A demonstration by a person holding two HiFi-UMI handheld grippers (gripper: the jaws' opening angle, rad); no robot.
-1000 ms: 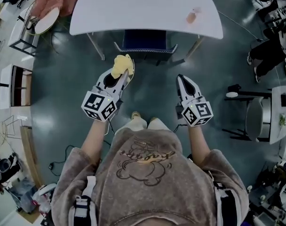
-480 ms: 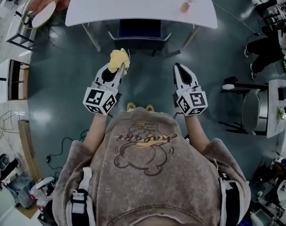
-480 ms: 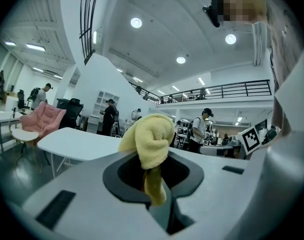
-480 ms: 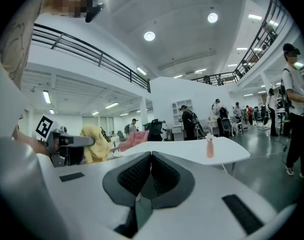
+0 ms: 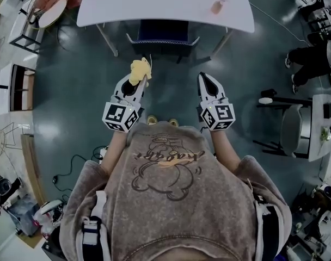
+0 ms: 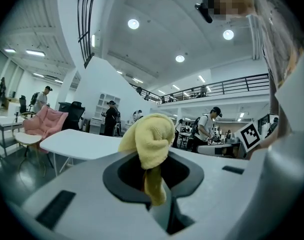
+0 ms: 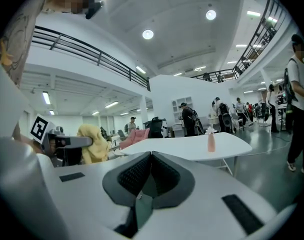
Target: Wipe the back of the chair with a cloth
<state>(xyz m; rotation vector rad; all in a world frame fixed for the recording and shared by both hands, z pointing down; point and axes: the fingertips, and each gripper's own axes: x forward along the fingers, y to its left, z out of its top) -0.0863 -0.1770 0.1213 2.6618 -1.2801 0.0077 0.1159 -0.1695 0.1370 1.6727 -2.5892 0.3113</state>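
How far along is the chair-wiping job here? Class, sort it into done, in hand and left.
Done: the yellow cloth is picked up, clamped in the left gripper. In hand: both grippers are held out toward the chair tucked under the white table, the cloth apart from it. Left: all the wiping of the chair back. The right gripper is shut and empty.

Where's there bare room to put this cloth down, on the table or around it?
The white table is bare from its left end to the pink bottle near the right end. The floor in front of the chair is open too. Crowded: the room's left and right sides, with furniture.
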